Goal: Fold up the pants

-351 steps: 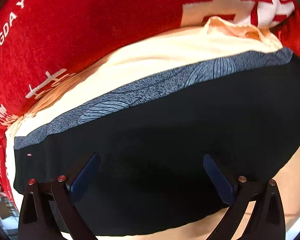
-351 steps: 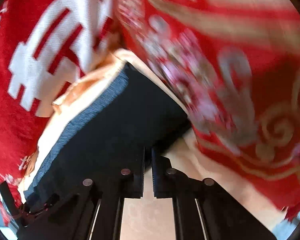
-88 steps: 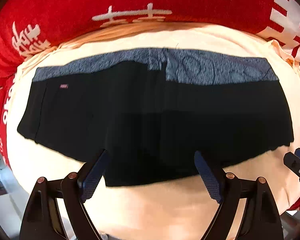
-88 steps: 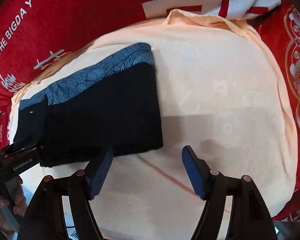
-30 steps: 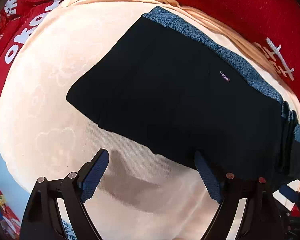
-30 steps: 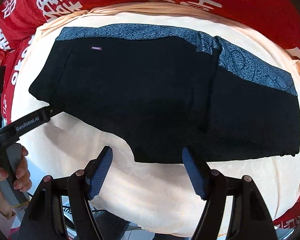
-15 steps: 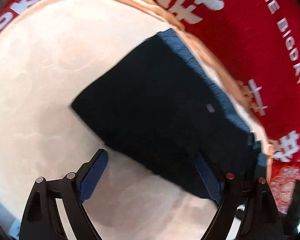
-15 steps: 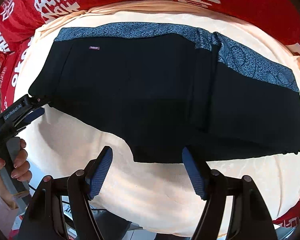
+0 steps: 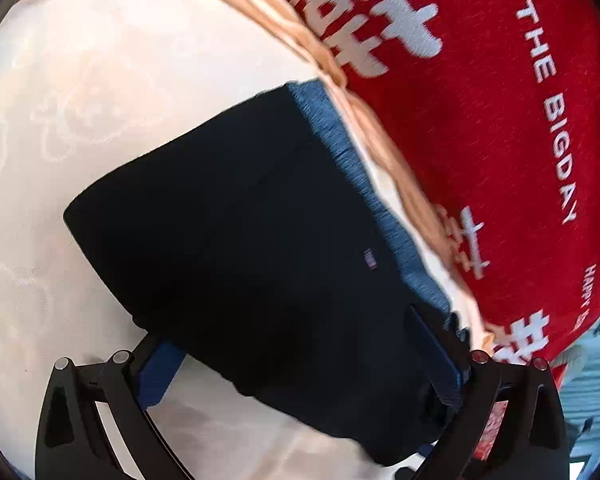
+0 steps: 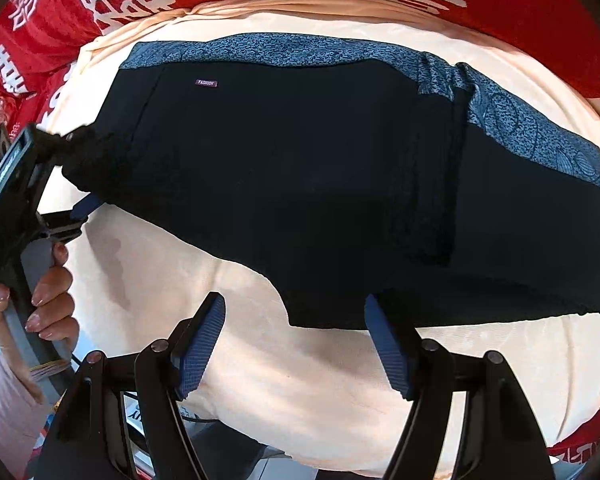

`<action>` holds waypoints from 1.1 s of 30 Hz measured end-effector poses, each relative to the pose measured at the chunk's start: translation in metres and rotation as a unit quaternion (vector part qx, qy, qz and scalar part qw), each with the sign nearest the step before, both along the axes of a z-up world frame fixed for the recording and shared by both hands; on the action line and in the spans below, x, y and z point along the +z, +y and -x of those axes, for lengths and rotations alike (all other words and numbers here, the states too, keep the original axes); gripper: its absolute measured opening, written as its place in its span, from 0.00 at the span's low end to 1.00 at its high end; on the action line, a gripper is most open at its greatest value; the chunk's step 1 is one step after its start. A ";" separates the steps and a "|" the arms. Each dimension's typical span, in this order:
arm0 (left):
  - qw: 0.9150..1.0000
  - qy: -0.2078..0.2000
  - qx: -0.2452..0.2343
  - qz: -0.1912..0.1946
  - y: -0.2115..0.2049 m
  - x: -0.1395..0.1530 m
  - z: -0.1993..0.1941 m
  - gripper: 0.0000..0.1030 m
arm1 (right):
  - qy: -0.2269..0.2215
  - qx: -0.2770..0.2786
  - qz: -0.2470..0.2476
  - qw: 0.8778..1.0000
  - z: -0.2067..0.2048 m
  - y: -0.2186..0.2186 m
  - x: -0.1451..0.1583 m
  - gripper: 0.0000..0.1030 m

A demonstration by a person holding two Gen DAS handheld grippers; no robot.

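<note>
The black pants (image 10: 300,180) with a blue-grey patterned waistband (image 10: 340,52) lie flat on a peach cloth (image 10: 300,380); their right part is folded over along a crease. My left gripper (image 9: 296,364) is at the pants' left end (image 9: 240,240), its jaws opening wide, with the leg edge lying between the fingers and no pad pressing on it. From the right wrist view, that left gripper (image 10: 80,168) straddles the pants' left corner. My right gripper (image 10: 294,344) hangs open above the pants' near edge, holding nothing.
A red blanket with white characters (image 10: 500,0) rings the peach cloth on the far side and both ends (image 9: 500,160). A person's hand (image 10: 48,292) grips the left gripper's handle at the left. The cloth's near edge drops off below the right gripper.
The left gripper has rolled and swung in toward the pants' left end, and its jaws have spread wider around the leg edge. The right gripper and the pants have stayed put.
</note>
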State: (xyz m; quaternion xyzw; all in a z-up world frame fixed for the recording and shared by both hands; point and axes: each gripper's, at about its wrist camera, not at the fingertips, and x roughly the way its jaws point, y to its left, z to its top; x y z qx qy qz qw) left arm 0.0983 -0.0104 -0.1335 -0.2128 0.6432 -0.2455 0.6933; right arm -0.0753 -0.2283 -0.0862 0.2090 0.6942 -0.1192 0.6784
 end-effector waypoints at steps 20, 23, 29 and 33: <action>0.851 -0.342 -0.247 -0.312 -0.092 0.040 0.069 0.38 | -0.081 0.009 -0.029 0.996 -0.068 -0.048 0.050 0.73; 0.821 -0.378 -0.278 -0.325 -0.098 0.039 0.083 0.38 | -0.092 0.031 -0.075 0.992 -0.107 -0.044 0.061 0.78; 0.810 -0.390 -0.286 -0.331 -0.101 0.040 0.086 0.38 | -0.066 0.130 -0.136 0.980 -0.193 0.010 0.062 0.78; 0.800 -0.405 -0.292 -0.334 -0.097 0.041 0.094 0.38 | -0.025 0.188 -0.145 0.971 -0.229 0.056 0.039 0.78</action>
